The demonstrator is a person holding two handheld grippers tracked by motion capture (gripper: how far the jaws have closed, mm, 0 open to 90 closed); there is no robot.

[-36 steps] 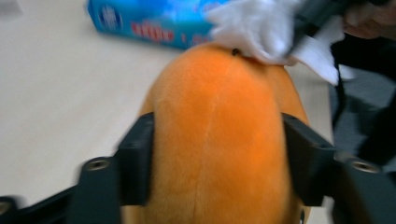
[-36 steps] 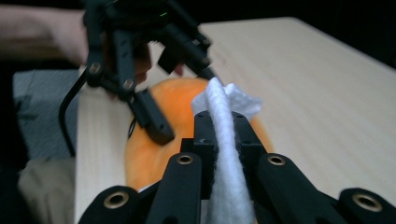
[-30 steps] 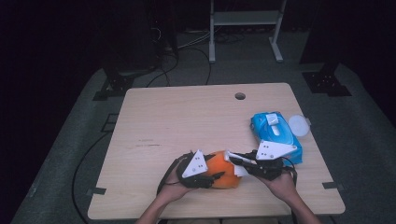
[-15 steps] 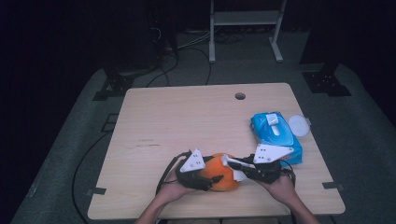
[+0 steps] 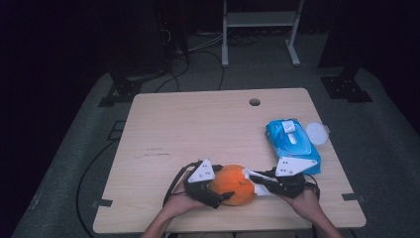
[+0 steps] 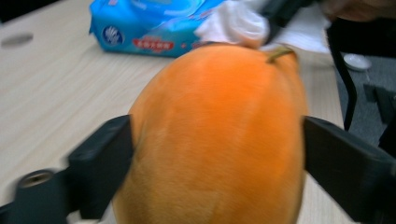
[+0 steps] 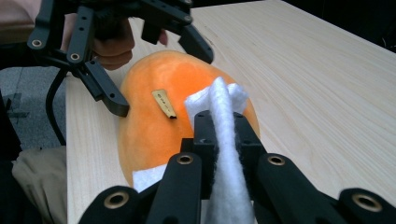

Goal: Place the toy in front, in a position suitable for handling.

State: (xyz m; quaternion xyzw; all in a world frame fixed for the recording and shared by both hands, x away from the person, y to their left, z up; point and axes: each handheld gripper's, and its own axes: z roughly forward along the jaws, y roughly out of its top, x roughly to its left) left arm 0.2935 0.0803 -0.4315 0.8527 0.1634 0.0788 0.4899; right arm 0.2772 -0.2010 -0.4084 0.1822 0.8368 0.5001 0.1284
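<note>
Wood table [image 5: 198, 129] in dark room: left tool [image 5: 215, 191] grips orange plush [image 5: 233, 184], right tool [image 5: 257, 182] pinches wipe [image 7: 223, 140].

The pale wood tabletop [image 5: 198, 129] has a small round hole [image 5: 254, 102] near its far edge, at about 1 o'clock. A blue pack of wipes [image 5: 292, 144] lies at 3 o'clock, a white round lid [image 5: 317, 134] just beside it. An orange plush fruit [image 5: 233, 184] rests at 6 o'clock, near the front edge.
</note>
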